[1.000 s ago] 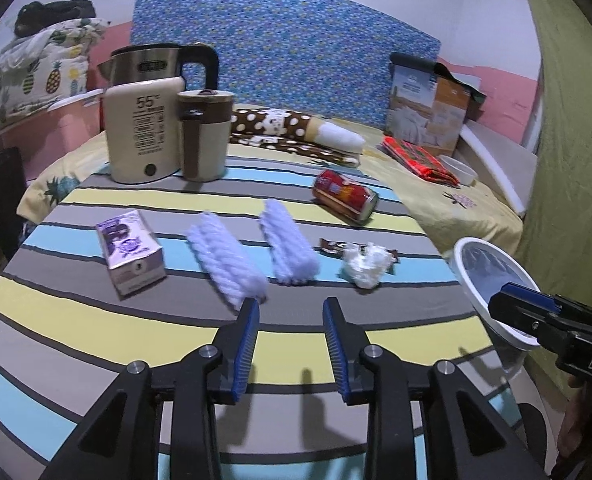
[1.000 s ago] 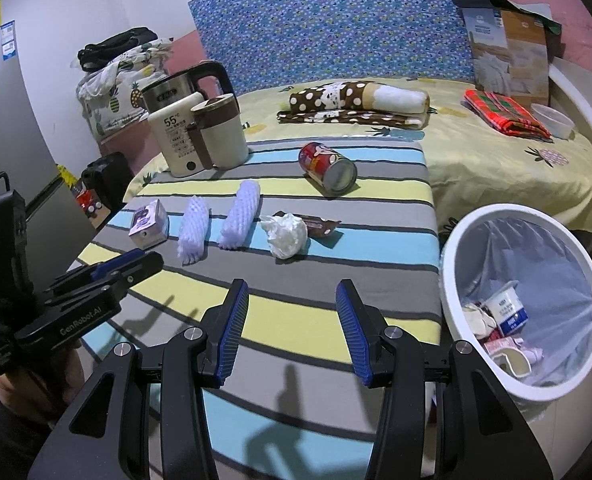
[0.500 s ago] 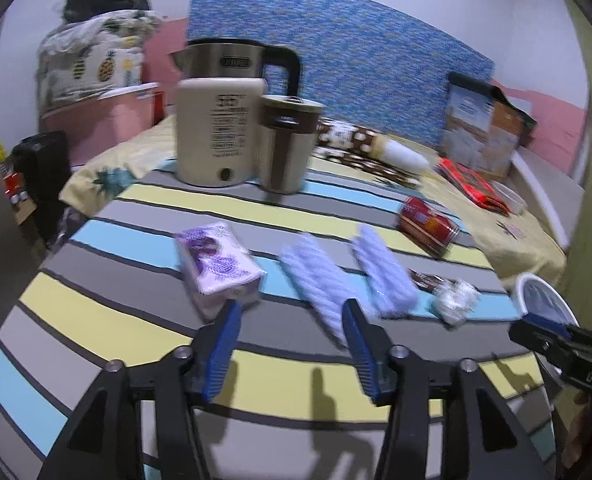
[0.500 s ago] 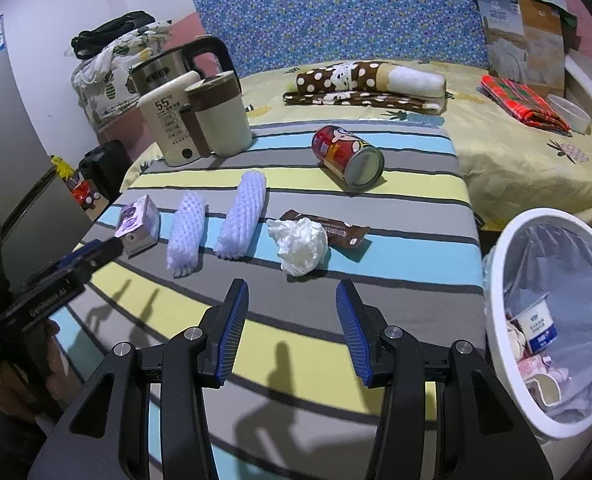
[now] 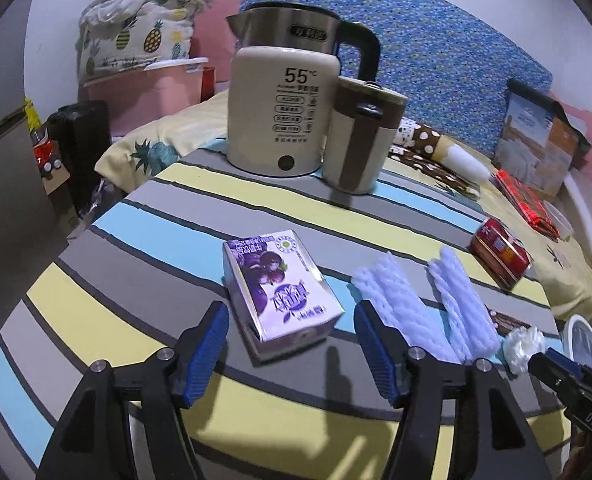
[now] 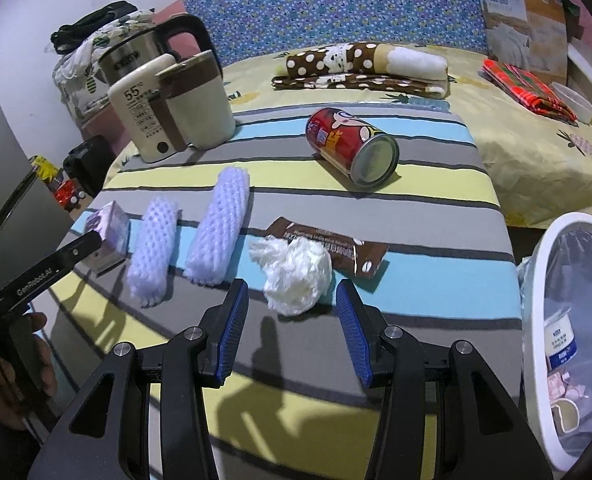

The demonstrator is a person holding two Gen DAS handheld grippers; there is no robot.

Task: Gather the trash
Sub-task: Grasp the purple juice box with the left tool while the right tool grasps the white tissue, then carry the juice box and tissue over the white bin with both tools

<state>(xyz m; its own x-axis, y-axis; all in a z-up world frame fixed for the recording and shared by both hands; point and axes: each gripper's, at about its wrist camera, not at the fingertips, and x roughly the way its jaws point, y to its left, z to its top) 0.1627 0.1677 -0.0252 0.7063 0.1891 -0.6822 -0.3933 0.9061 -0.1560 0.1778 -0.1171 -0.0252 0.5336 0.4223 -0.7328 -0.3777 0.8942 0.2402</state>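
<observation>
Left gripper: we see it spread wide, holding nothing, its blue pads flanking the near end of a small purple juice carton without touching it.
Right gripper: we see it released too, its blue pads either side of a crumpled white tissue wad, just short of it.
Table: covered with a striped cloth of grey, yellow and blue; all the trash lies on it.
Trash row: beside the carton lie two white foam net sleeves, then the tissue, which touches a flat brown snack wrapper.
Red can: on its side, farther back, apart from the row.
Trash bin: a white round bin with a clear liner stands off the table's right edge; we see small containers inside.
Back of table: a cream electric kettle touches a cream and brown lidded mug.
</observation>
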